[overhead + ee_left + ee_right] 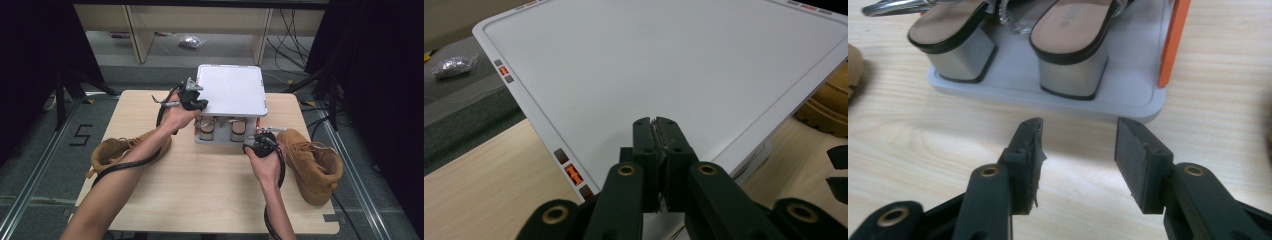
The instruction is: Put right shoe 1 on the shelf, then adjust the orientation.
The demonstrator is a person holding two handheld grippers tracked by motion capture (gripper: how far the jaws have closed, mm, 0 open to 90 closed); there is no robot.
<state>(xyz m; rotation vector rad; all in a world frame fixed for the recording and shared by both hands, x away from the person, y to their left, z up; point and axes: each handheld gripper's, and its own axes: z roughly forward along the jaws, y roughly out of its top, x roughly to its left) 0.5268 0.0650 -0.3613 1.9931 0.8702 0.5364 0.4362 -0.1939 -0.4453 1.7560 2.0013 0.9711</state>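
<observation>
High view: a two-tier white shoe rack (231,90) stands at the far middle of the counter (210,185). The left gripper (194,101) rests at the rack's top panel (664,60), jaws closed together with nothing between them. The right gripper (1078,155) hovers over the counter just before the rack's lower shelf (1048,100), jaws apart and empty. Two block-heeled sandals (1068,45) sit on that shelf. One tan boot (312,162) lies at each side of the rack.
</observation>
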